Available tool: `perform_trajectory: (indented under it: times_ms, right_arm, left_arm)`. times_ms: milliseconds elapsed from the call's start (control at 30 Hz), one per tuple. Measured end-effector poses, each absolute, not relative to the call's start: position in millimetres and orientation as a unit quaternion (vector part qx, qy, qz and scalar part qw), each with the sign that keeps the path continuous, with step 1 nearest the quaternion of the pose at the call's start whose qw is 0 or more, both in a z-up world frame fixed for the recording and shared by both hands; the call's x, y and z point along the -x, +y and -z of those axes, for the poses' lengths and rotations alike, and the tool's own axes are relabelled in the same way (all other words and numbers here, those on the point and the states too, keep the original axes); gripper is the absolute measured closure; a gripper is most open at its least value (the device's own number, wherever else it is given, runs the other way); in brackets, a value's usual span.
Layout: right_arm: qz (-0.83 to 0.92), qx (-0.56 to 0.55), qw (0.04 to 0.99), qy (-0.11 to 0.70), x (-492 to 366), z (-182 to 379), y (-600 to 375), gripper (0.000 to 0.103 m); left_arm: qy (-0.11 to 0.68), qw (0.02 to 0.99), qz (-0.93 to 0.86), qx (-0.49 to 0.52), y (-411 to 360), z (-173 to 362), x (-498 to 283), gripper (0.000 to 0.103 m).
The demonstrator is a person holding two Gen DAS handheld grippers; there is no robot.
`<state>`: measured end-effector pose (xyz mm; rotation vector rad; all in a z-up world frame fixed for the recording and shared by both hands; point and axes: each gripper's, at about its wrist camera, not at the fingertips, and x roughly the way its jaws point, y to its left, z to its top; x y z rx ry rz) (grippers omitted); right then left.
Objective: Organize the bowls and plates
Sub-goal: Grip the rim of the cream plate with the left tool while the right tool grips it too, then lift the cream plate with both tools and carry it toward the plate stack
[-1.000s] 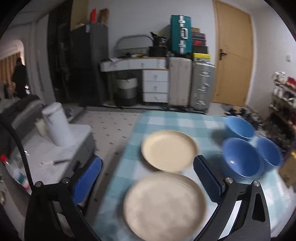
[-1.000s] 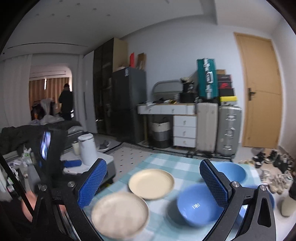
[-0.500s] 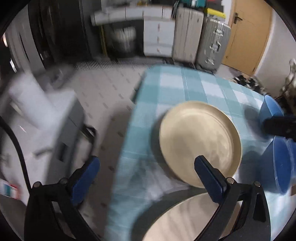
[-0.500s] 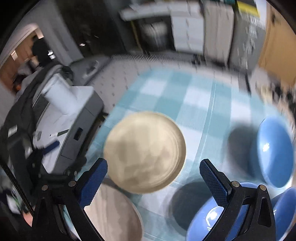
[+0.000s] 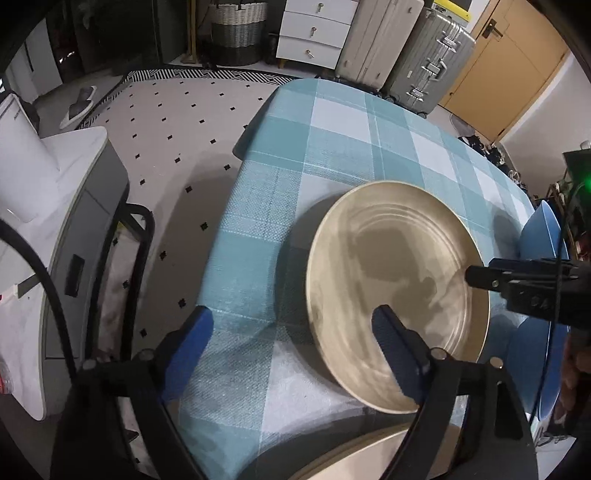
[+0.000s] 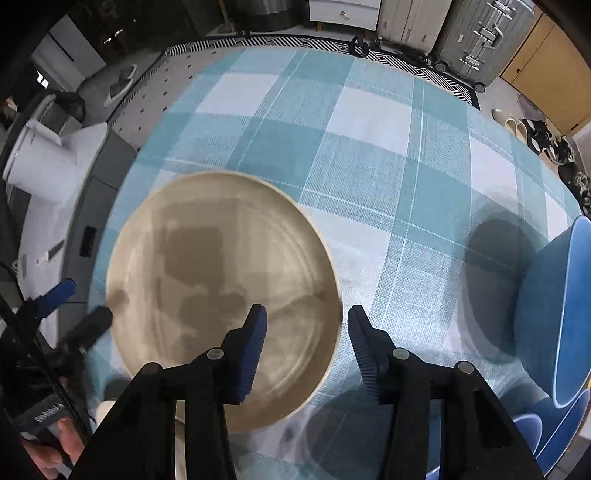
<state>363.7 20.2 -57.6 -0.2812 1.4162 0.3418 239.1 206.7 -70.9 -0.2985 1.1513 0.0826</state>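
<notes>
A beige plate (image 5: 399, 291) lies on the teal checked tablecloth (image 5: 332, 147); it also shows in the right wrist view (image 6: 207, 295). My left gripper (image 5: 291, 339) is open, low over the plate's left edge, its right finger above the plate. My right gripper (image 6: 306, 332) is open, its jaws straddling the plate's right rim. A second beige plate's rim (image 5: 354, 454) shows nearer me. Blue bowls (image 6: 554, 306) stand at the right.
The table's left edge (image 5: 221, 236) drops to a dotted floor. A grey cabinet with a white canister (image 5: 22, 173) stands left of the table. Suitcases (image 5: 428, 51) and white drawers (image 5: 314, 33) line the far wall.
Both grippers have dropped and tilted down toward the far beige plate. My right gripper's jaws have narrowed and now straddle its right rim; my left gripper reached its left edge.
</notes>
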Motion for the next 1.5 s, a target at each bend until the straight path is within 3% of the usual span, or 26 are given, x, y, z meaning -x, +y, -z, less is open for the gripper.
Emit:
perform_trajectory:
  times_ms: [67,100,333,400,533,567,767,1500]
  right_arm:
    - [-0.147,0.133,0.738,0.645,-364.6,63.0,18.3,0.055]
    - [-0.147,0.132,0.738,0.645,-365.8,65.9,17.3,0.055]
    - [-0.154,0.086,0.719,0.673,-364.7,83.8,7.9,0.060]
    - [-0.149,0.101,0.718,0.672,-363.2,86.5,8.8,0.067]
    - [-0.144,0.092,0.724,0.668,-363.7,87.4,1.1,0.078]
    - [-0.145,0.088,0.726,0.667,-363.4,86.8,-1.8,0.081]
    - [-0.152,0.071,0.736,0.656,-355.4,84.6,-14.0,0.091]
    - [-0.184,0.033,0.769,0.611,-343.5,38.6,-29.5,0.093]
  left_arm:
    - [0.539,0.832,-0.036,0.130,204.2,71.0,-240.4,0.023]
    - [0.540,0.832,-0.035,0.125,203.2,72.0,-241.8,0.033]
    - [0.554,0.818,-0.003,0.157,204.6,89.5,-249.9,0.046]
    - [0.561,0.811,0.007,0.166,204.9,94.4,-251.5,0.062]
    - [0.563,0.810,0.010,0.166,204.7,94.9,-250.6,0.083]
    - [0.561,0.809,0.007,0.176,207.3,94.9,-249.8,0.093]
    - [0.563,0.810,-0.005,0.161,201.7,92.6,-247.4,0.094]
    - [0.543,0.826,-0.030,0.145,199.6,51.5,-234.7,0.094]
